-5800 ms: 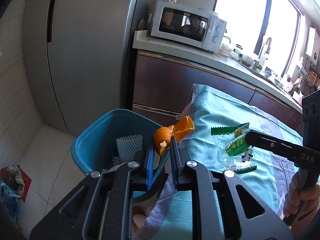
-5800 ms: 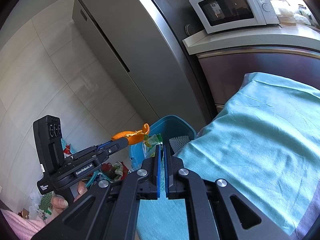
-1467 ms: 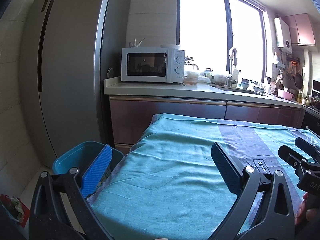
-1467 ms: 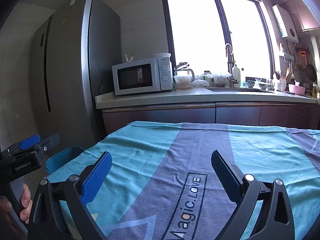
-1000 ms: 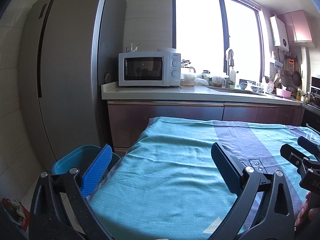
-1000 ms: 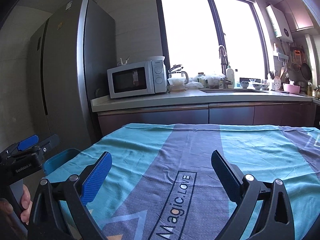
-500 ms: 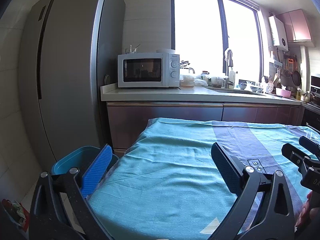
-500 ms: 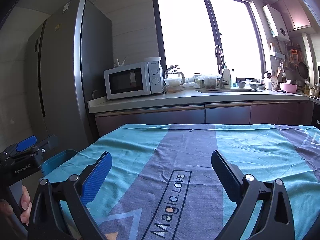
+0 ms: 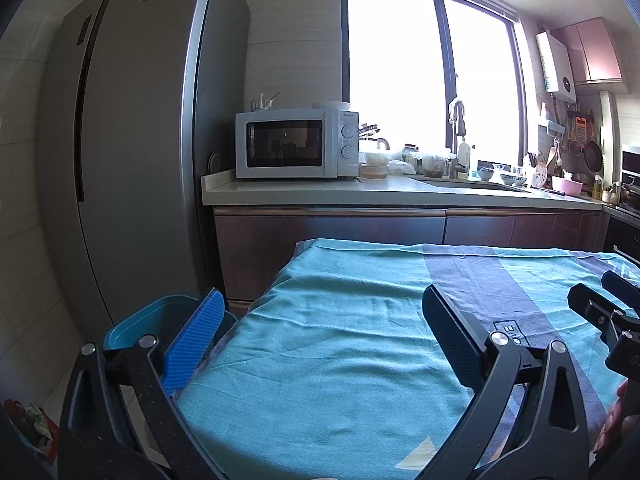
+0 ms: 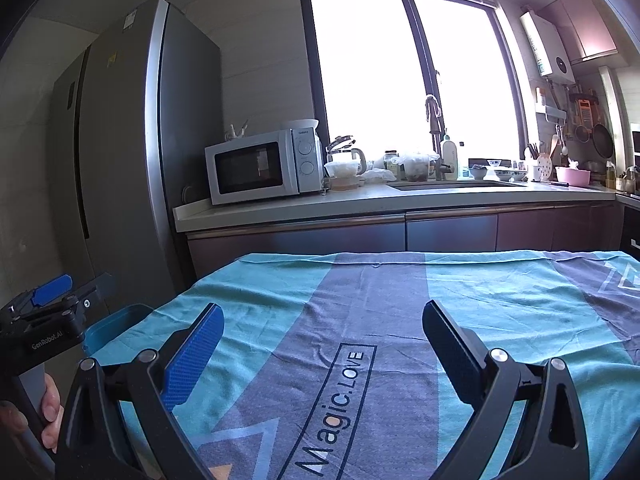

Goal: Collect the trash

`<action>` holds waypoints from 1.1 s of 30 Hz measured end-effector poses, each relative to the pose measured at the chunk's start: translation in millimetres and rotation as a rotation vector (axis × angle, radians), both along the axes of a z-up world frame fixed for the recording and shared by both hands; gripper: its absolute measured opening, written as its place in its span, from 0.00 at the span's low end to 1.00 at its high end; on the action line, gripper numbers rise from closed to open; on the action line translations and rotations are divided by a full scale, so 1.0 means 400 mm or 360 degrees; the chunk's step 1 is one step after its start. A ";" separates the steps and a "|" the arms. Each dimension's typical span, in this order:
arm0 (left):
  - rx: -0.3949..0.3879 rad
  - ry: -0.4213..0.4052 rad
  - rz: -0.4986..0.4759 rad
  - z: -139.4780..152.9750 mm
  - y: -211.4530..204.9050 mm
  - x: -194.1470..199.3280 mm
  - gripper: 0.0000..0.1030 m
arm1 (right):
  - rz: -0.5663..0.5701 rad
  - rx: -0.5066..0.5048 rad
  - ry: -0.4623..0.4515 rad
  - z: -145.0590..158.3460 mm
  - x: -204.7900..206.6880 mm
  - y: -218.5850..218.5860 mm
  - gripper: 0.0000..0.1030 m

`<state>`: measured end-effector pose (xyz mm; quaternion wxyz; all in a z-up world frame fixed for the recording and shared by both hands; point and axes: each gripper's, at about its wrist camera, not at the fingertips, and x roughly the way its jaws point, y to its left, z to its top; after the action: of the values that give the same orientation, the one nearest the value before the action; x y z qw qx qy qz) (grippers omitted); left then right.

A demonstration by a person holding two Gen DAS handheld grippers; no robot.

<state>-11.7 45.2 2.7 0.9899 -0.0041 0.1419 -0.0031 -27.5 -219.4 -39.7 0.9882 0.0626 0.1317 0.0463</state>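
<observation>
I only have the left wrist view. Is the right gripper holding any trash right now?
Observer: No. In the right wrist view the right gripper is wide open, with nothing between its fingers.
Operator: Is anything lying on the cloth past my right edge?
Observer: Only print. The tablecloth carries Magic.LOVE lettering on its grey stripe, and I see no trash on it.
Operator: How does my left gripper look from there?
Observer: The left gripper shows at the left edge of that view, with the left hand wrapped around its handle.
</observation>
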 end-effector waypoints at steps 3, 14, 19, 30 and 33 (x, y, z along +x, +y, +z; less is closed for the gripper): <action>-0.0002 -0.0002 0.0002 0.000 -0.001 -0.001 0.95 | -0.0008 0.0003 -0.0005 0.000 -0.002 -0.003 0.93; 0.0002 -0.0014 0.0008 0.008 -0.008 0.001 0.95 | -0.0020 0.0007 -0.0008 0.001 -0.007 -0.010 0.93; 0.0001 -0.0015 0.0009 0.008 -0.008 0.002 0.95 | -0.0027 0.0006 -0.0013 0.003 -0.011 -0.013 0.93; 0.0001 -0.0016 0.0016 0.006 -0.006 0.002 0.95 | -0.0037 0.0008 -0.0022 0.002 -0.012 -0.007 0.93; 0.0002 -0.0018 0.0017 0.006 -0.004 0.005 0.95 | -0.0040 0.0011 -0.0021 0.002 -0.011 -0.008 0.93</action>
<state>-9.8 43.6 5.1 0.9907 -0.0043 0.1363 0.0024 -31.8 -222.7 -38.7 0.9894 0.0675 0.1241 0.0348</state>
